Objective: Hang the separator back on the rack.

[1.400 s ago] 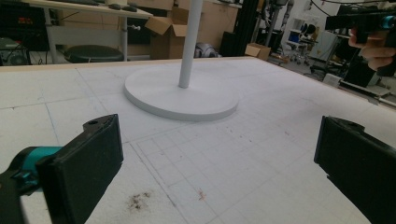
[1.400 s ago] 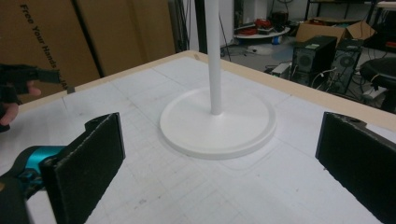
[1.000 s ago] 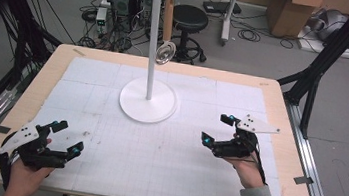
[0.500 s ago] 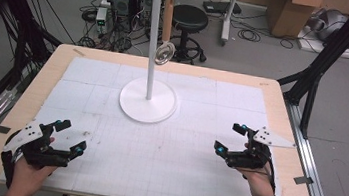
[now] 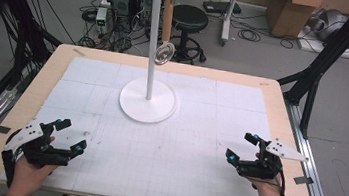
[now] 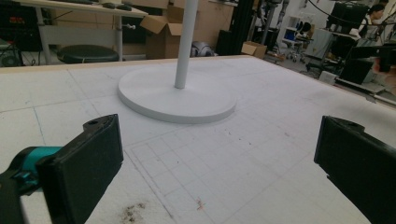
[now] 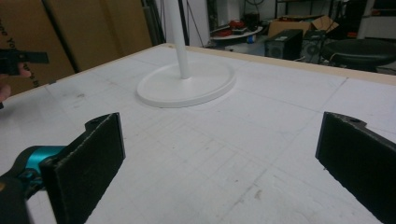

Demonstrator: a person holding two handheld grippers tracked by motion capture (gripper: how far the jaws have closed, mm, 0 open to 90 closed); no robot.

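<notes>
A white stand (image 5: pixel 147 100) sits in the middle of the table (image 5: pixel 273 97), with a round strainer (image 5: pixel 164 54) hanging from a hook near its top. The hanging job looks done — nothing else lies on the table to put up.

The left gripper (image 5: pixel 68 138) rests well apart from the stand, near the table's front left corner. Its jaws are spread wide and hold nothing. The right gripper (image 5: pixel 242 146) rests near the front right corner, also well apart from the stand — jaws wide, nothing between them.

No words or labels can be read on the stand or strainer.
</notes>
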